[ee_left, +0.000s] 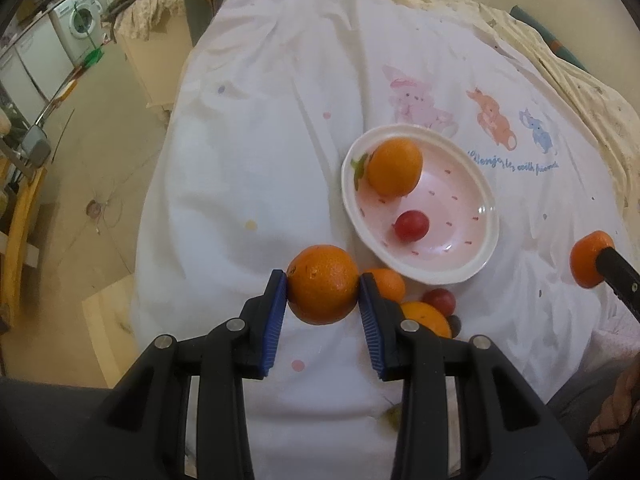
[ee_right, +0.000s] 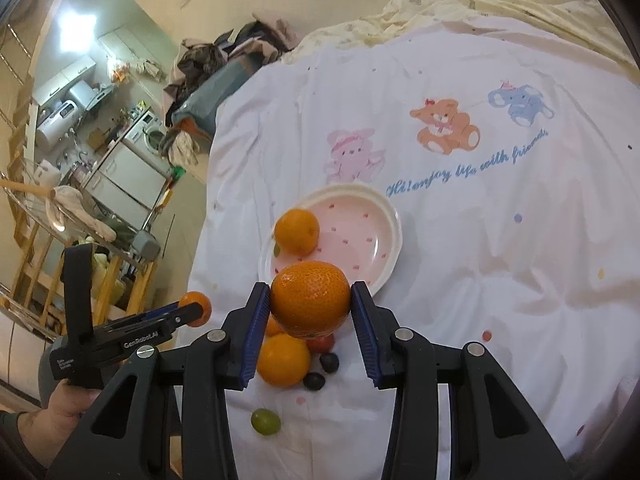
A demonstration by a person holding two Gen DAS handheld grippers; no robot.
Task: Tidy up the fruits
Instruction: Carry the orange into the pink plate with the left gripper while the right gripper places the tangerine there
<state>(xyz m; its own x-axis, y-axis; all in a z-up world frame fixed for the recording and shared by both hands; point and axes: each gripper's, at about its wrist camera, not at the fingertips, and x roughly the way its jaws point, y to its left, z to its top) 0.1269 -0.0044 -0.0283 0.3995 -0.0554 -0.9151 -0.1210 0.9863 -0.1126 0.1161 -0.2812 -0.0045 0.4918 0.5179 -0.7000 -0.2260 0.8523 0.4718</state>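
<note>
My left gripper (ee_left: 323, 285) is shut on an orange (ee_left: 322, 283) and holds it above the white sheet, just left of the pink plate (ee_left: 472, 256). The plate holds an orange (ee_left: 394, 166) and a red grape (ee_left: 412, 225). My right gripper (ee_right: 310, 300) is shut on another orange (ee_right: 310, 298) in front of the plate's (ee_right: 380, 216) near rim. It also shows at the right edge of the left wrist view (ee_left: 592, 259). Loose oranges (ee_right: 283, 360), a red grape (ee_right: 321, 343), two dark grapes (ee_right: 329, 362) and a green grape (ee_right: 265, 421) lie on the sheet below.
The white printed sheet (ee_left: 280, 100) covers a bed with a cream blanket (ee_right: 500, 0) behind. The bed's left edge drops to the floor (ee_left: 100, 140). A pile of clothes (ee_right: 224, 64) and kitchen units (ee_right: 132, 160) stand at the far left.
</note>
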